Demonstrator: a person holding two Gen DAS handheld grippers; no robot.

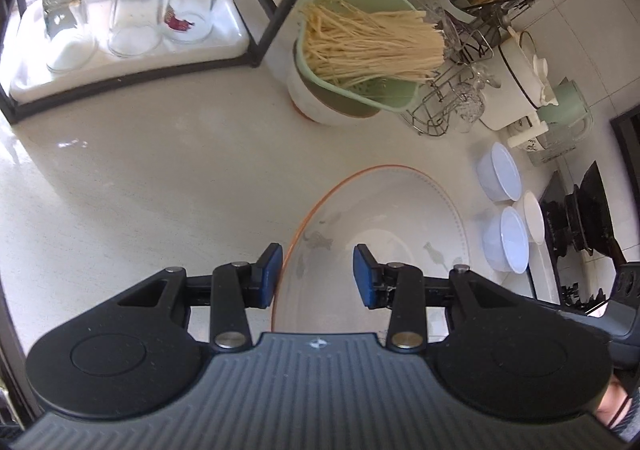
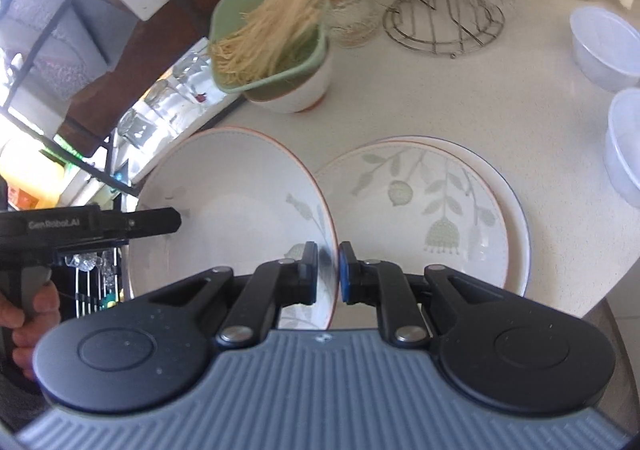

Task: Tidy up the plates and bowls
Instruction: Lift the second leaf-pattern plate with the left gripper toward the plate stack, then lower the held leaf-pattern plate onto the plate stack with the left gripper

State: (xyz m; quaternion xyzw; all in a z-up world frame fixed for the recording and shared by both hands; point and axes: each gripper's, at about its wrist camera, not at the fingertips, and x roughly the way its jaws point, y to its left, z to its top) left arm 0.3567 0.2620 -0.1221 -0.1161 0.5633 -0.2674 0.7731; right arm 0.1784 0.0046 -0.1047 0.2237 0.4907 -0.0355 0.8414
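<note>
A pale speckled table (image 1: 140, 178) meets a white tiled wall (image 1: 592, 10). A dark-framed shelf (image 1: 276, 6) stands at the left, lit by bright daylight. A black stove (image 1: 580, 218) sits at the right.

Three plates (image 2: 240, 202), three white bowls (image 1: 500, 172), three upturned glasses (image 1: 134, 12), one green noodle basket (image 1: 356, 46).

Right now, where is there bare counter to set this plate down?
Bare counter spreads between the glass rack, the noodle basket and the held plate. The right is crowded: stacked plates, white bowls, wire stand.
</note>
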